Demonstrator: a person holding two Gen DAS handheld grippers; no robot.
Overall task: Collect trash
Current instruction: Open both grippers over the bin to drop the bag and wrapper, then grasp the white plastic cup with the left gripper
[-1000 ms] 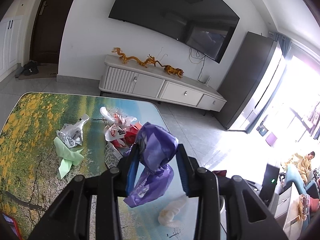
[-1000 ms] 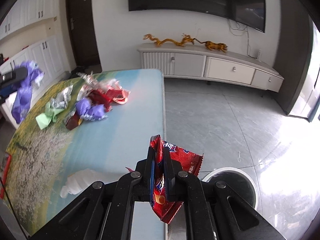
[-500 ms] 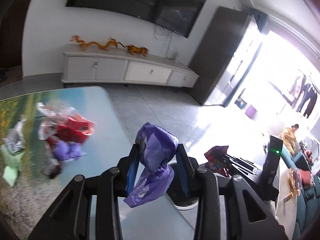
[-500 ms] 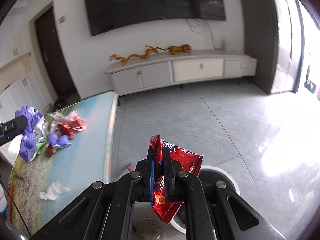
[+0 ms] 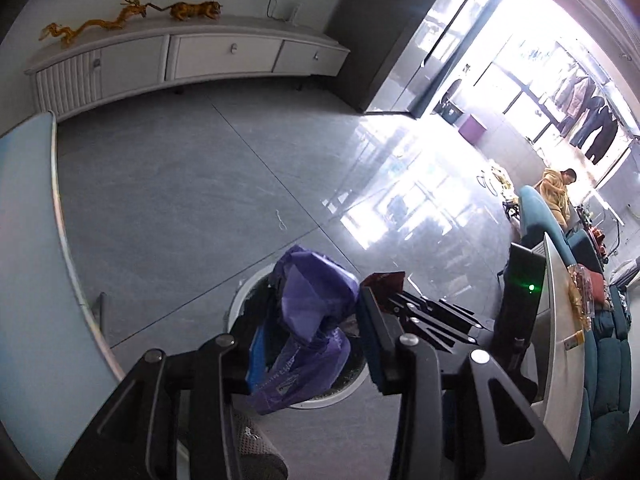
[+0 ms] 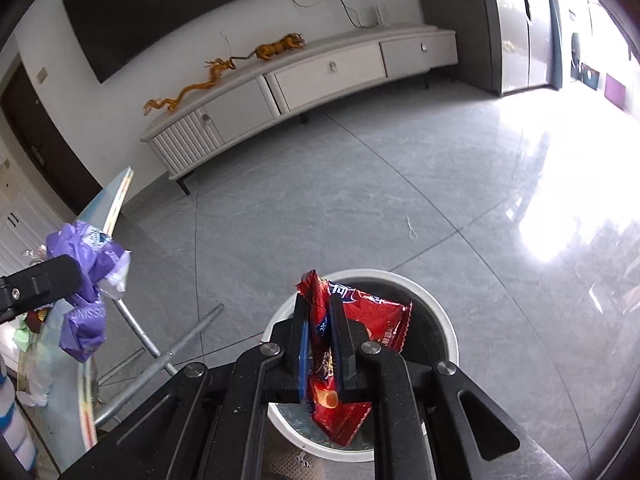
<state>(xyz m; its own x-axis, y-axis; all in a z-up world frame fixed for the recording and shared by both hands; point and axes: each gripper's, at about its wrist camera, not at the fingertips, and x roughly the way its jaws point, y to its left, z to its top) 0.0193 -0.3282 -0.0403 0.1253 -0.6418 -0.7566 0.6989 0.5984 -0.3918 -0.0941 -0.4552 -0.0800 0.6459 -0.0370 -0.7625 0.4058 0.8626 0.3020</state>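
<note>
My left gripper (image 5: 312, 340) is shut on a crumpled purple plastic bag (image 5: 312, 312) and holds it above the round white-rimmed trash bin (image 5: 240, 300) on the floor. My right gripper (image 6: 320, 336) is shut on a red snack wrapper (image 6: 360, 312) and holds it right over the same bin (image 6: 440, 304). The purple bag (image 6: 86, 272) and the left gripper's finger also show at the left of the right wrist view. The right gripper and its wrapper (image 5: 384, 280) show beside the bag in the left wrist view.
The glass table's edge (image 5: 60, 216) runs along the left, with more trash (image 6: 28, 340) on it. A white TV cabinet (image 6: 320, 76) stands at the far wall. A side table (image 5: 556, 344) and a teal sofa (image 5: 608, 360) stand at the right.
Both grippers have swung away from the table toward the floor and now hang over the trash bin. Each still holds its piece of trash.
</note>
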